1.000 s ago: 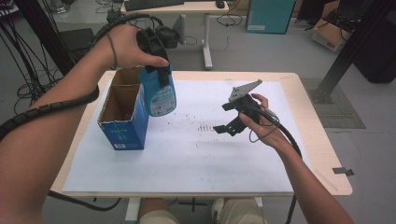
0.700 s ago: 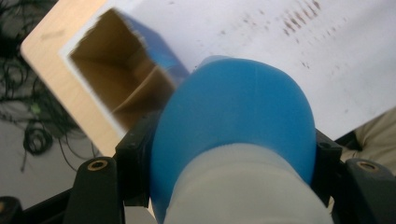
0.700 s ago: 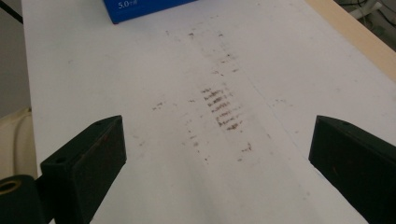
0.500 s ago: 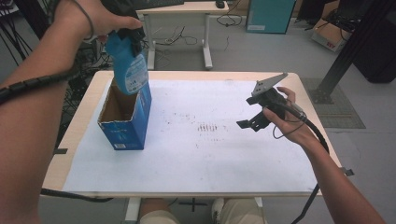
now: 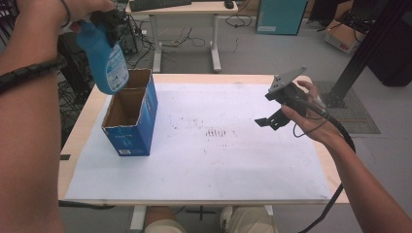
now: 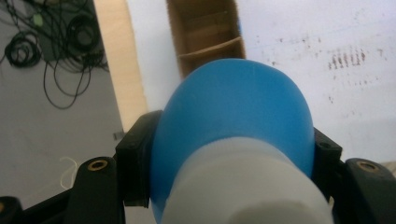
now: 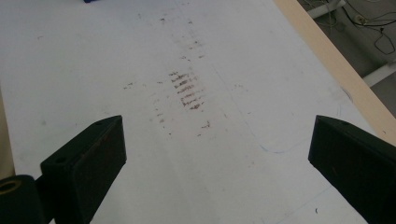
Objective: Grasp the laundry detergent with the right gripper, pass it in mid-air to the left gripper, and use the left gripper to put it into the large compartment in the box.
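Lab workspace, grey floor (image 5: 272,53), loose cables (image 5: 192,41), desk (image 5: 194,7), black frame (image 5: 374,43)

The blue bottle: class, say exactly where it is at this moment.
In the high view the blue bottle hangs at the upper left, clamped in the left gripper, in the air just above the back left edge of the open cardboard box.

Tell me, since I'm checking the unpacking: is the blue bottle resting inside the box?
No, the left gripper holds the blue bottle in the air above the box.
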The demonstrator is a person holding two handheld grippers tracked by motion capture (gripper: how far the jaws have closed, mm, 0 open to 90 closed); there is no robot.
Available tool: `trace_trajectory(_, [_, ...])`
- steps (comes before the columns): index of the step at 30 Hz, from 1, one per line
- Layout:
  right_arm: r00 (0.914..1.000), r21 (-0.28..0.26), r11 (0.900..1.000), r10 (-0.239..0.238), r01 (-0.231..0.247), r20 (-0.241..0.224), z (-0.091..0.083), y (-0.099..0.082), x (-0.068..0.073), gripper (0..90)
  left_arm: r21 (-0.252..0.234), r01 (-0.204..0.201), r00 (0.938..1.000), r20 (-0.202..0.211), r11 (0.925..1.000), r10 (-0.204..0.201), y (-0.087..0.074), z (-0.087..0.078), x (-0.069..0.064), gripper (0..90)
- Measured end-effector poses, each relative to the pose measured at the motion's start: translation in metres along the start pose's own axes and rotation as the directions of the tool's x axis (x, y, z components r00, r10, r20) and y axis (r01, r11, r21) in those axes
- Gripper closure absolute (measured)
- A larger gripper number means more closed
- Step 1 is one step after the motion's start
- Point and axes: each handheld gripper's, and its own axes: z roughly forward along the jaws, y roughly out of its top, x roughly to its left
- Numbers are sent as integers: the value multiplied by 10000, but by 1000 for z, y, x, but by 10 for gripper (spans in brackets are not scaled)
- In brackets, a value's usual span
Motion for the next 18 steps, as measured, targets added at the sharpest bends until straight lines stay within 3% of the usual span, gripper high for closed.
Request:
trace_trajectory(4, [10000,93,9999,-39,39,32,2,2,3,43,-71,833,9965,106,9965,-832,0,2,7,359])
trace_trajectory(7, [10000,141,9999,-17,17,-47,3,3,4,44,-110,1061,9943,134,9943,-1059,-1,1,13,359])
trace_trajectory(11, [9999,239,9997,82,-80,-95,4,2,4,45,-133,1597,9869,269,9871,-1593,-1,4,18,359])
trace_trajectory(18, [10000,72,10000,-33,33,-78,2,2,6,43,30,1861,9811,528,9825,-1859,2,15,16,360])
